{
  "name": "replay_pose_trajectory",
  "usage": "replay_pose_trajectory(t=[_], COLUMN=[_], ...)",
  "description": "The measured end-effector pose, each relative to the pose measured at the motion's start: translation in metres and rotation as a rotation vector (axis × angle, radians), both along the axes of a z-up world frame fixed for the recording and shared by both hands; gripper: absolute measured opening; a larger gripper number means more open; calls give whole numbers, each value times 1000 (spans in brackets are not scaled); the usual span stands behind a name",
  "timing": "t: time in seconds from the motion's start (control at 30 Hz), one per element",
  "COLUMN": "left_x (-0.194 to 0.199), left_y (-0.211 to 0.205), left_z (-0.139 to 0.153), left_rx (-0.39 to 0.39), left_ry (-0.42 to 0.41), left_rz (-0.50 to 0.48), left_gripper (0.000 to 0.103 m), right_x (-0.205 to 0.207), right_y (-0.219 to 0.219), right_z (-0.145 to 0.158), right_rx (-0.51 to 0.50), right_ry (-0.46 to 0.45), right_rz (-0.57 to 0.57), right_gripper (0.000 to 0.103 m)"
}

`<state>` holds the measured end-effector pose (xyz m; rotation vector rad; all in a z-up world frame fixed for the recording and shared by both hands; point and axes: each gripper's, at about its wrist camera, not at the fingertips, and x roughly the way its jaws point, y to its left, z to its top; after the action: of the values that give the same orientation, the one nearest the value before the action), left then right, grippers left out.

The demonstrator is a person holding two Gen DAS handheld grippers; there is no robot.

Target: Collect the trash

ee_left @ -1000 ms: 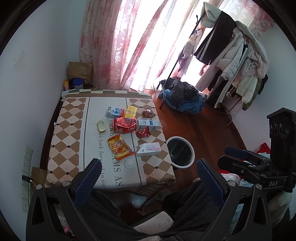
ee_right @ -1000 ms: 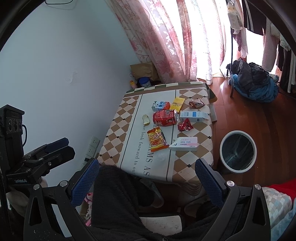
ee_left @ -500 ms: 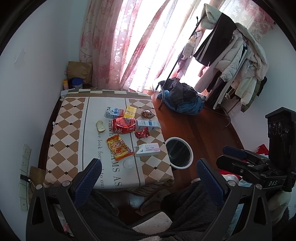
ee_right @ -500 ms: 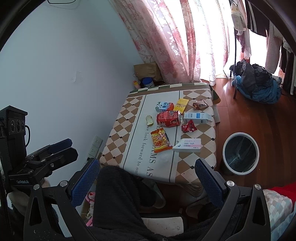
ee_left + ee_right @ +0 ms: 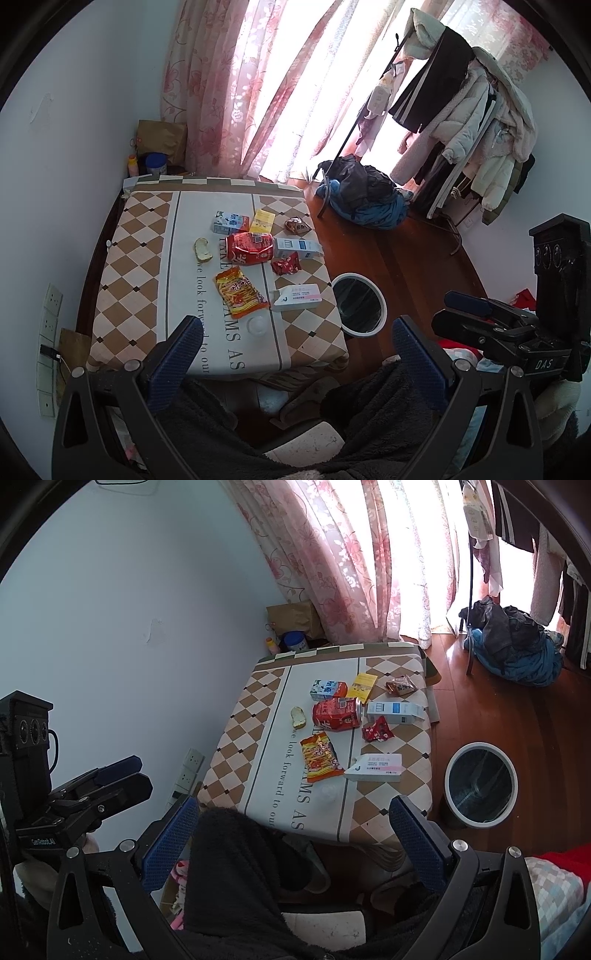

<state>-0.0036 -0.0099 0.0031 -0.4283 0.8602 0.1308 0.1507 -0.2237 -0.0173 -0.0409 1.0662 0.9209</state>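
Note:
Trash lies on a low table with a checkered cloth: a red can, an orange snack bag, a white box, a small red wrapper, a white-blue carton, a blue carton, a yellow packet, a brown wrapper and a bread slice. A white-rimmed bin stands on the floor right of the table. My left gripper and right gripper are both open and empty, held high above the table's near edge.
A clothes rack with coats stands at the right, a pile of dark and blue clothes on the wooden floor beneath it. Pink curtains hang behind the table. A jar and bottle stand in the corner.
Both grippers have drifted slightly back and up; the table and bin sit a little farther away in each view. Nothing on the table has moved.

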Motion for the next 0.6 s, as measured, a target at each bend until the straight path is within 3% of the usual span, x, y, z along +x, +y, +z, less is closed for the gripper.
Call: replay_pose_trajectory(t=[0.6], left_x=[1], left_y=[5], left_z=[-8], left_rx=[2], left_ry=[8], left_rz=[8], left_gripper=[103], right_x=[0], right_y=[2], right_z=[-2], right_rx=[0], right_ry=[-1], right_rz=[0], right_gripper=[103])
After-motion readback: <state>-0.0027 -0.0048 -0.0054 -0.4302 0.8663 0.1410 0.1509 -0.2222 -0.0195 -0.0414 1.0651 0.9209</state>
